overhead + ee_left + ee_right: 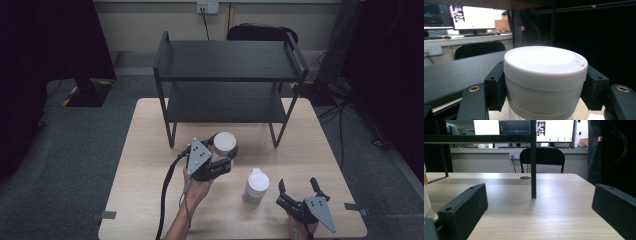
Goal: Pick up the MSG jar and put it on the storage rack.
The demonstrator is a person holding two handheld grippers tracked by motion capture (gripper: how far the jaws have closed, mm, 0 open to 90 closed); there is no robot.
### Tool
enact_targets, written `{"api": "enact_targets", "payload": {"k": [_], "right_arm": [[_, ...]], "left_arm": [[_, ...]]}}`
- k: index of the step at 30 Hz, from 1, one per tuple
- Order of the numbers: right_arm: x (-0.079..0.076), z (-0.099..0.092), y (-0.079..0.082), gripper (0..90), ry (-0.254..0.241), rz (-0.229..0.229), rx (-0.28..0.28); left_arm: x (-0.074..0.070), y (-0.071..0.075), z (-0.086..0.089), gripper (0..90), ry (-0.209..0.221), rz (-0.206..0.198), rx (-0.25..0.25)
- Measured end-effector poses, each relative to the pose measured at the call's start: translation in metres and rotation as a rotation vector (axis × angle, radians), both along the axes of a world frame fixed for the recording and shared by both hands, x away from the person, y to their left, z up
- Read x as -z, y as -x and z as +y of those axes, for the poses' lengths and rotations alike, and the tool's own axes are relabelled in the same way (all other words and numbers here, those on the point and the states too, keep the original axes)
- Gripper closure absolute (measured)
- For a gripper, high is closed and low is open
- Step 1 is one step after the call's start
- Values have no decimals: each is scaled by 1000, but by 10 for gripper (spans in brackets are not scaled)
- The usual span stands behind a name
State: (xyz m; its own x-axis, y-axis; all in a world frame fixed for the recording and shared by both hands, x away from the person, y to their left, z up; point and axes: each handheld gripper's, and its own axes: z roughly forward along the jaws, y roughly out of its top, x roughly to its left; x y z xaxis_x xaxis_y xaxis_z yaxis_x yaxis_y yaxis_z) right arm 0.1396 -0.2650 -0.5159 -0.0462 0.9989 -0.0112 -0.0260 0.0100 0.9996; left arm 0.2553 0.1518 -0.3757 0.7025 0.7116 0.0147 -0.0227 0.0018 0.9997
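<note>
High view: left gripper [226,156] is clamped on one white cup [224,144], lifted at 6 o'clock of the black shelf [227,60] (not yet shelved); second cup [257,184] waits on the table [145,150], right gripper [300,187] gaping

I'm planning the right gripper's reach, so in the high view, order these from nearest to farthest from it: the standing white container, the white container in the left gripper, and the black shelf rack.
From the right gripper:
1. Standing white container, just to its left on the table.
2. White container in the left gripper, farther left and back.
3. Black shelf rack, at the table's far end.
</note>
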Motion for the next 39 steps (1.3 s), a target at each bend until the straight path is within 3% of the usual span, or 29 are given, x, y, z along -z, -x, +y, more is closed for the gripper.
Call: {"api": "enact_targets", "payload": {"k": [3, 7, 11, 16, 19, 27, 30, 33, 39], "right_arm": [[0, 0, 0, 0, 0, 0, -1], [0, 0, 0, 0, 0, 0, -2], [0, 0, 0, 0, 0, 0, -3], [0, 0, 0, 0, 0, -1, -2], [0, 0, 0, 0, 0, -1, 0], [0, 0, 0, 0, -1, 0, -4], [0, 0, 0, 0, -1, 0, -4], [0, 0, 0, 0, -1, 0, -4], [0, 0, 0, 0, -1, 0, -4]], "left_arm": [[-14, -4, 3, 339, 3, -19, 12], [-32, -14, 11, 339, 29, -10, 51], [-52, -22, 14, 339, -2, -33, 68], [-76, -37, 20, 339, -2, -51, 99], [-93, -44, 22, 339, -12, -68, 89], [-143, -53, 21, 339, 23, -109, 19], [-159, -57, 18, 340, 59, -112, -12], [-173, -64, 12, 340, 65, -120, -64], [-186, -85, 1, 340, 62, -109, -149]]}}
